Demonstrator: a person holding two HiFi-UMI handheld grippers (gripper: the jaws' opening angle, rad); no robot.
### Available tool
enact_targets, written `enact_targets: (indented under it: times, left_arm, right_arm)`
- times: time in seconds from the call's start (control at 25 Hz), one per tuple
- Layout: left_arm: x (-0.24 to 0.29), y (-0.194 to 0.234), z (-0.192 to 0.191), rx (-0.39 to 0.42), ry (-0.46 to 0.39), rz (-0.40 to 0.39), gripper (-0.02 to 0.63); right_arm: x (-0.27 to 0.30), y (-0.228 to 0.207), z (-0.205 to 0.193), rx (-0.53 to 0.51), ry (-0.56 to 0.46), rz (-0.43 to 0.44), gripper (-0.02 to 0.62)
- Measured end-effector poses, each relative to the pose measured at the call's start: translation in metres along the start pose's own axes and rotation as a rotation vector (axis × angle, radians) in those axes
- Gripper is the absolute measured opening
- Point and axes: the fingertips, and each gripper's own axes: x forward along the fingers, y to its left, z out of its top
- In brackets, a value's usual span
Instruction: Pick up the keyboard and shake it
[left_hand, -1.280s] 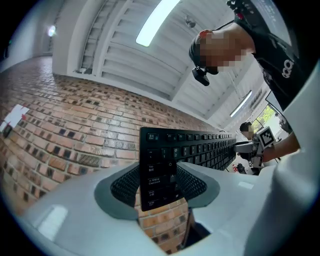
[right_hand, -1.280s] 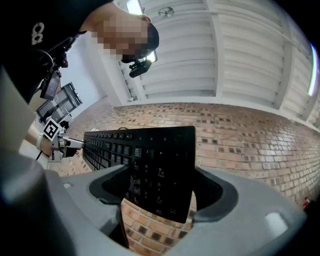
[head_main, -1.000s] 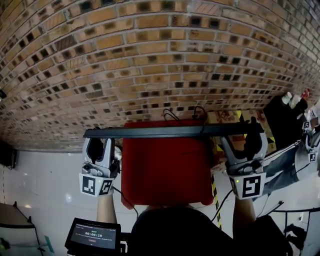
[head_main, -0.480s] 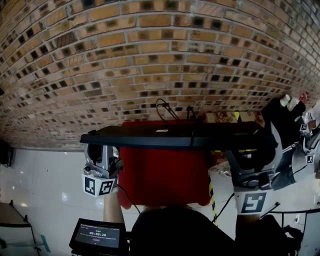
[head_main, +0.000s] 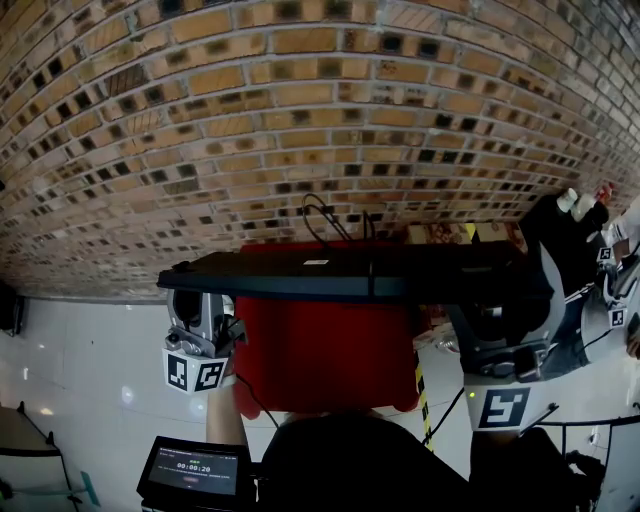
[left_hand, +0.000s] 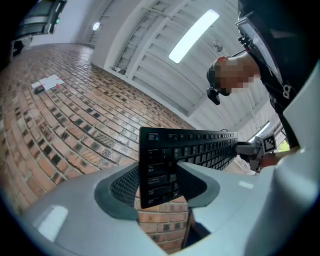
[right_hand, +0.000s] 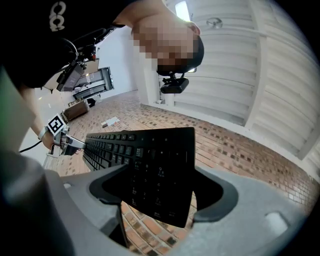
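The black keyboard hangs above the red counter, clear of it. The left claw is clamped on one end and the right claw on the other. Shaking probably calls for short, even strokes with both grips firm, minding the cable above the counter.

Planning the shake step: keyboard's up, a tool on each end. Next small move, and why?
Probably a short up-and-down jolt, both ends together. The left tool and right tool each clamp one end of the keyboard, held clear above the red surface; its cable trails behind, so keep strokes small.
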Motion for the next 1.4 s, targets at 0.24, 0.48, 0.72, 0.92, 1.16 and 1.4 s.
enact_targets:
  times: [0.24, 0.48, 0.72, 0.92, 1.16, 1.4]
  left_arm:
    - [0.013, -0.004, 0.013, 0.093, 0.025, -0.027, 0.232]
    - [0.024, -0.013, 0.023, 0.186, 0.055, -0.050, 0.232]
    - [0.038, -0.029, 0.041, 0.293, 0.066, -0.077, 0.232]
    - [0.048, -0.045, 0.056, 0.384, 0.067, -0.095, 0.232]
    - [0.059, -0.068, 0.072, 0.452, 0.051, -0.132, 0.232]
    - [0.066, -0.080, 0.082, 0.488, 0.039, -0.151, 0.232]
  right_arm:
    - [-0.008, -0.004, -0.027, 0.112, -0.001, -0.051, 0.371]
    - [-0.017, -0.005, -0.053, 0.213, -0.024, -0.095, 0.371]
    - [-0.028, -0.010, -0.077, 0.320, -0.022, -0.143, 0.371]
    - [-0.037, -0.012, -0.097, 0.422, -0.015, -0.176, 0.371]
    - [-0.050, -0.011, -0.119, 0.514, -0.016, -0.212, 0.371]
    - [-0.054, -0.010, -0.129, 0.577, -0.013, -0.224, 0.371]
